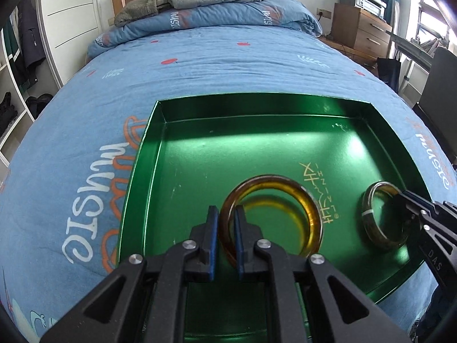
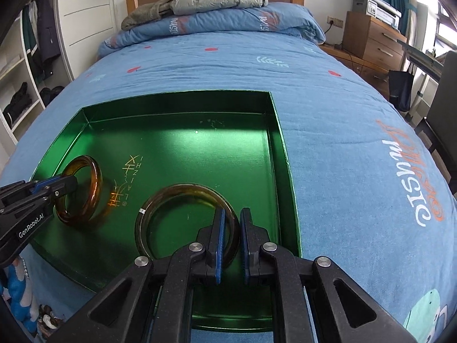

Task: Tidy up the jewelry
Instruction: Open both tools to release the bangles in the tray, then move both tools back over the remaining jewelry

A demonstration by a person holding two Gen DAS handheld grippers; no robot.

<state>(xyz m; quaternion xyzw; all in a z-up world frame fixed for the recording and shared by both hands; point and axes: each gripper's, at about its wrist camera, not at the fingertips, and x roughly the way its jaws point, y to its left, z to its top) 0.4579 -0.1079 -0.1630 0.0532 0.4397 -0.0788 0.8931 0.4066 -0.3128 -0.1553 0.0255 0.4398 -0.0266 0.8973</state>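
both tools pinch bangles in tray (image 1: 148,154); only right view shows white-marked bangle's (image 2: 160,200) full hoop.

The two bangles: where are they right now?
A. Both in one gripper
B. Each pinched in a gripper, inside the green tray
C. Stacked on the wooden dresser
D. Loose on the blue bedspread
B: the left gripper pinches the amber bangle and the right gripper the darker bangle, both inside the green tray.
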